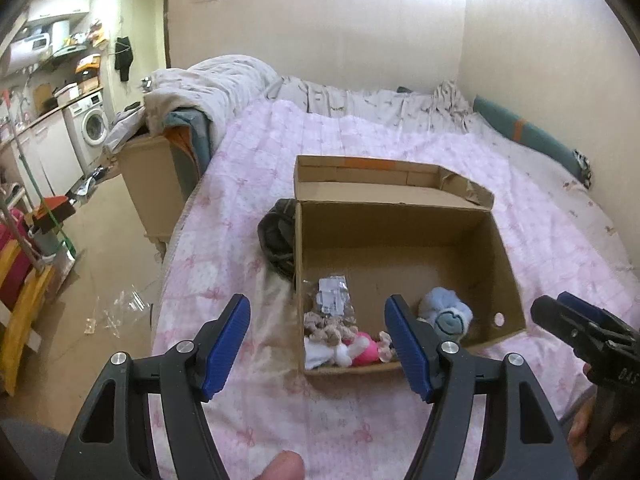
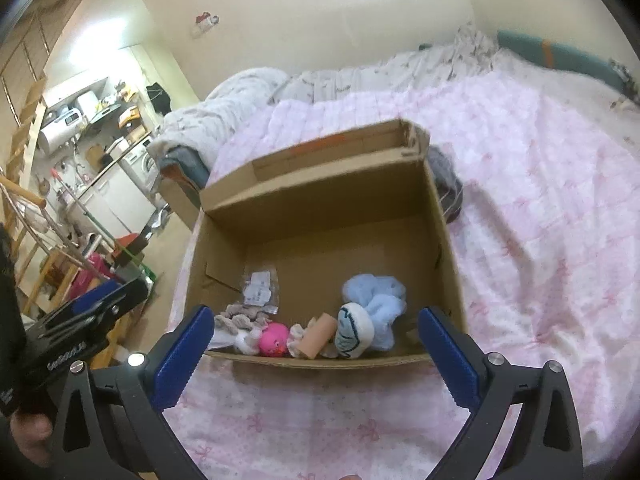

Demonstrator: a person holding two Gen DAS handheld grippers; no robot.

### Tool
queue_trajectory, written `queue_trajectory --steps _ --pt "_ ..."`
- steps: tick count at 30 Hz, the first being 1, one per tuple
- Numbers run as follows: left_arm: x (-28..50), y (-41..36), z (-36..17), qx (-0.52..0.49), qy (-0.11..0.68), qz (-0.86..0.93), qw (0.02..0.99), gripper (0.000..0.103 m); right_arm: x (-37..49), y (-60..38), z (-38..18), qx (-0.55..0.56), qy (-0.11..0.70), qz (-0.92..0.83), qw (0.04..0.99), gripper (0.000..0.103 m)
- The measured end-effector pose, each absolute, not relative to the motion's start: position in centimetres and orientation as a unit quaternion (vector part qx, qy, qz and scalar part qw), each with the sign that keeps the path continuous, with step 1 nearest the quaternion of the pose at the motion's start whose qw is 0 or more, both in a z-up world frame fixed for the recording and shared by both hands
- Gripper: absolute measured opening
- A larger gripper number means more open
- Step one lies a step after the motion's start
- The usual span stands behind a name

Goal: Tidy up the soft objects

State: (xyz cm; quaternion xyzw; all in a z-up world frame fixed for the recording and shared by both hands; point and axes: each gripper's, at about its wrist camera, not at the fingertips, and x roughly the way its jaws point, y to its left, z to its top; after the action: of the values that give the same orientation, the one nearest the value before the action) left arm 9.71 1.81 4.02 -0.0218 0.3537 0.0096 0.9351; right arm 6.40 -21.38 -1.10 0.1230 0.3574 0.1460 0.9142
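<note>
The soft things sit bunched along the near wall of the open cardboard box [image 2: 320, 240]: a fluffy blue toy [image 2: 374, 300] with a white face patch, a pink ball-like toy [image 2: 273, 339], a peach roll [image 2: 319, 334], some beige knotted fabric [image 2: 242, 317] and a small clear packet [image 2: 261, 288] lying flat just behind them. I read that as things dropped in from my side, so they pile where the reach is shortest, while the far half of the floor lies bare. The box rests on the pink quilted bed [image 2: 540, 220], lid flap folded back, with something dark [image 1: 276, 236] tucked against its outer wall.

My right gripper [image 2: 316, 354] hangs over the near rim with its jaws spread wide and nothing between them. My left gripper [image 1: 318, 344] hovers beside the box's left corner, jaws parted and empty too. Both look clear of the contents, so I judge this load delivered.
</note>
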Motion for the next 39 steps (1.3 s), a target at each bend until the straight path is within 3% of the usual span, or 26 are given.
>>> queue_trajectory --steps 2,4,6,10,16,39 --pt "8.4 2.2 4.3 -0.027 0.349 0.015 0.937 0.07 5.2 -21.3 -0.3 0.108 0.346 0.142 0.921 0.103" --pt "7.2 2.5 4.5 -0.032 0.345 0.017 0.938 0.084 4.0 -21.2 0.2 0.093 0.342 0.133 0.925 0.103" --pt "6.0 2.8 4.5 -0.035 0.342 0.021 0.939 0.086 3.0 -21.1 0.4 0.074 0.347 0.113 0.928 0.103" --pt "4.7 2.9 4.1 -0.039 0.343 0.017 0.938 0.103 0.9 -21.3 0.3 0.06 0.343 0.114 0.93 0.103" --pt "3.8 1.3 3.3 -0.005 0.331 0.011 0.944 0.103 -1.3 -21.1 -0.5 0.055 0.31 0.124 0.941 0.103" --pt "4.7 2.2 1.8 -0.033 0.354 0.019 0.935 0.103 -0.3 -20.5 -1.8 0.043 0.33 0.093 0.938 0.103"
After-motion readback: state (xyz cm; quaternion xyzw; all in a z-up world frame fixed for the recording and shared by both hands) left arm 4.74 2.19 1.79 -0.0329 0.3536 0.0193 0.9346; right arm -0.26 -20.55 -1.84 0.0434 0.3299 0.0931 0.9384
